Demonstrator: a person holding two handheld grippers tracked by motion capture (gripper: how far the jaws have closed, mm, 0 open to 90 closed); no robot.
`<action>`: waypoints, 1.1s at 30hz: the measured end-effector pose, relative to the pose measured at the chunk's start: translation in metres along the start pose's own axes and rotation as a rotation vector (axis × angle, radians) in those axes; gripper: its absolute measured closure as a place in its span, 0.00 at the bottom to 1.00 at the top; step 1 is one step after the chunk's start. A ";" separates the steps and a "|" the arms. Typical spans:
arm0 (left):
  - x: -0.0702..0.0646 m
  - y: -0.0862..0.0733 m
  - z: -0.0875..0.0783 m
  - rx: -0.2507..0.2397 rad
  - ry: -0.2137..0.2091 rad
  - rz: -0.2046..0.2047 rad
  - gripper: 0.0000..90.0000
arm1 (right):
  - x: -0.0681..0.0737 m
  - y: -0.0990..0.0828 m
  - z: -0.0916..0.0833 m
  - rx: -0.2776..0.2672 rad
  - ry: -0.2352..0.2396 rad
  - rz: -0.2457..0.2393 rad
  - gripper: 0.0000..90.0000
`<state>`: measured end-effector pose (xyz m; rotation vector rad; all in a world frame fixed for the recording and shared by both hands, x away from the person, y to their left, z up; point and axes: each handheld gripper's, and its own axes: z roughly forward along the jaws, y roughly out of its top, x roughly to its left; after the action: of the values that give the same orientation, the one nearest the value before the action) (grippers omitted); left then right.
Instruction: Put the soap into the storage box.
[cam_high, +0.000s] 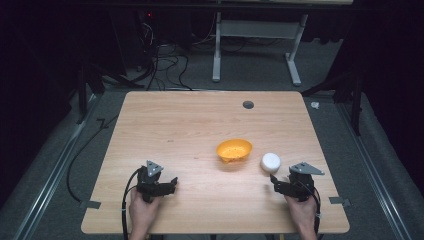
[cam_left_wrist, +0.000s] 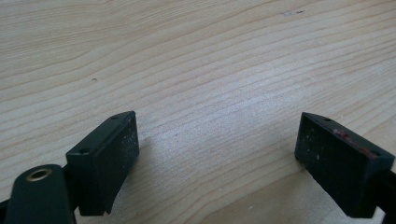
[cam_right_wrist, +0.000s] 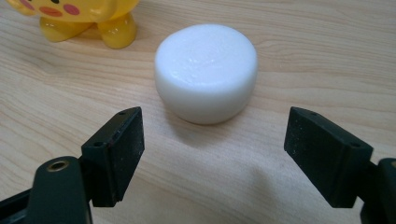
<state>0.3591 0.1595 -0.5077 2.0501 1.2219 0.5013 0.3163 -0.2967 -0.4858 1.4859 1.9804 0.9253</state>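
A yellow-orange bowl (cam_high: 234, 150) stands right of the wooden table's (cam_high: 175, 120) middle. In the right gripper view it shows a painted cartoon face and stubby feet (cam_right_wrist: 77, 16). Just right of it lies a white round puck (cam_high: 270, 161). My right gripper (cam_high: 274, 181) rests on the table a little in front of the puck, open, and the puck (cam_right_wrist: 206, 72) sits just beyond its spread jaws (cam_right_wrist: 215, 116), apart from them. My left gripper (cam_high: 173, 183) lies near the front left, open over bare wood (cam_left_wrist: 217, 116), holding nothing.
A dark grommet hole (cam_high: 248, 104) sits near the table's far edge. Grey tape patches (cam_high: 90, 204) (cam_high: 339, 201) mark both front corners. On the floor behind are cables (cam_high: 165, 60) and a white table frame (cam_high: 260, 30).
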 end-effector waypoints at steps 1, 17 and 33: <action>0.000 0.000 0.000 0.000 0.000 0.000 0.15 | 0.001 0.001 0.001 -0.002 0.002 0.000 0.23; 0.000 0.000 0.000 0.000 0.000 0.000 0.15 | 0.007 0.021 0.010 -0.038 -0.006 -0.022 0.18; 0.000 0.000 0.000 0.000 0.000 -0.001 0.15 | 0.007 0.040 0.030 0.016 -0.010 -0.024 0.17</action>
<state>0.3590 0.1594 -0.5077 2.0490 1.2230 0.5001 0.3611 -0.2757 -0.4748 1.4699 1.9986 0.8928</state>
